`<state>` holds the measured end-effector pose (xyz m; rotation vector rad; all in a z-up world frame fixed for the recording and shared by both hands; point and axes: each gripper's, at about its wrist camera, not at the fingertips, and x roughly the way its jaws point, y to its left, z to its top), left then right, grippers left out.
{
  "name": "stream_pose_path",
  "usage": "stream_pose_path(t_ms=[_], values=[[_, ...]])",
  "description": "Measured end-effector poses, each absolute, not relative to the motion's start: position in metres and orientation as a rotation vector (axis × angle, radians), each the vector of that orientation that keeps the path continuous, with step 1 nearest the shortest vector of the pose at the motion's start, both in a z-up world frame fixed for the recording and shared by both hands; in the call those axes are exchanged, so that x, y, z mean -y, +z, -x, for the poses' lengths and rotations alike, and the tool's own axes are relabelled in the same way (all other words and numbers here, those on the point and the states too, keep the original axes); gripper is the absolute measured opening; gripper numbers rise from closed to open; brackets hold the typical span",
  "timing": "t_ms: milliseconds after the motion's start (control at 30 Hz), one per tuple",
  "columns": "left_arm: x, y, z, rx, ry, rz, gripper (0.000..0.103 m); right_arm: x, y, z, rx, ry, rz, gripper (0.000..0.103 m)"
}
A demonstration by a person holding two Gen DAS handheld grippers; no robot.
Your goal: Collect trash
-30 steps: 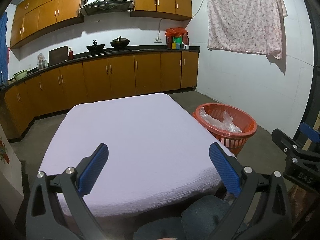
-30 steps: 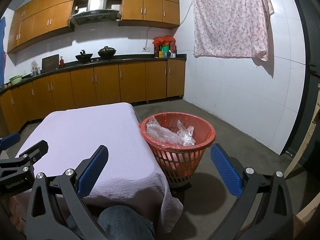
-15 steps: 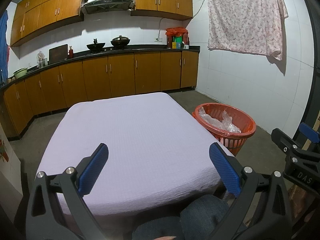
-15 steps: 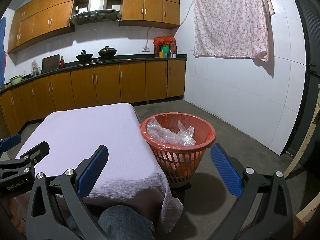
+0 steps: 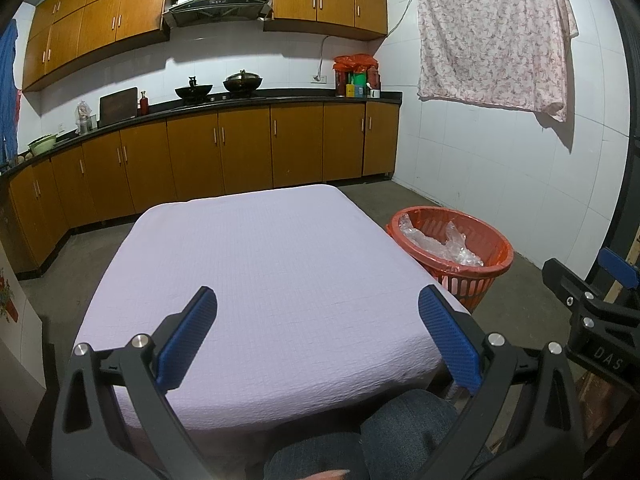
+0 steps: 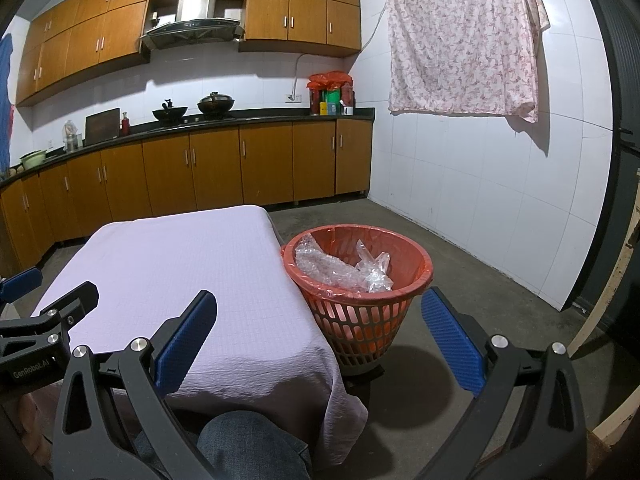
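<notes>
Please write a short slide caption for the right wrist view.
Open right gripper above the cloth-covered table, beside the red basket holding crumpled clear plastic.

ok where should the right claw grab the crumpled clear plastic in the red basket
Take the peak of the crumpled clear plastic wrap sticking up inside the red slatted plastic basket, coming straight down from above: the rim walls block any sideways approach.

Dim indoor light, fisheye-warped edges
</notes>
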<state>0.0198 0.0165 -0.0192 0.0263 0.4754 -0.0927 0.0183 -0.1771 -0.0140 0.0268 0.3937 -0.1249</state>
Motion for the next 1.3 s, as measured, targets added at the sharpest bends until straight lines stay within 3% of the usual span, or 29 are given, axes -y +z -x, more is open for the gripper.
stream_pose_path(t_ms=[1300], values=[[-0.0169, -0.0194, -0.0198, -0.484, -0.079, -0.022, 0.099, 0.1793, -0.0128, -0.0182, -0.395, -0.124, -0.029, 0.101]])
